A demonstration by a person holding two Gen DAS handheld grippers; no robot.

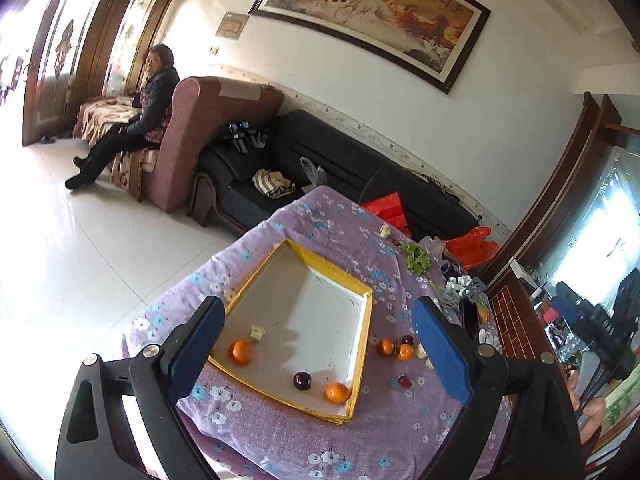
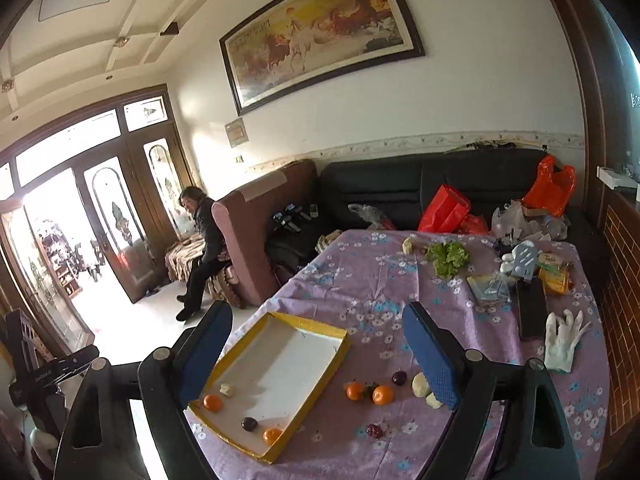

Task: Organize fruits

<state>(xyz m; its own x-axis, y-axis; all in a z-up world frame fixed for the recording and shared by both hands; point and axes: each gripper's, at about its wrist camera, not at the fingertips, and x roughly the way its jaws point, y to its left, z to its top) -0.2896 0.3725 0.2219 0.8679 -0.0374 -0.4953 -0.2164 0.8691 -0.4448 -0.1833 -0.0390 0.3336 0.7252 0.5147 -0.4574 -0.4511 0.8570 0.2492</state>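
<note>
A shallow yellow-rimmed white tray (image 1: 362, 344) (image 2: 320, 364) lies on the purple flowered tablecloth. In it are two oranges (image 1: 241, 351) (image 1: 337, 393), a dark plum (image 1: 302, 381) and a pale fruit piece (image 1: 257, 332). On the cloth right of the tray lie two oranges (image 2: 354, 391) (image 2: 383, 395), two dark plums (image 2: 399, 378) (image 2: 374, 430) and pale fruit pieces (image 2: 420, 385). My left gripper (image 1: 320, 344) is open and empty above the tray. My right gripper (image 2: 320, 356) is open and empty above the tray's right side.
At the table's far side lie lettuce (image 2: 447, 258), a phone (image 2: 532, 314), a white glove (image 2: 562, 340), packets and red bags (image 2: 444, 208). A black sofa (image 2: 400, 184) stands behind the table. A person (image 2: 204, 248) sits at the left by the doors.
</note>
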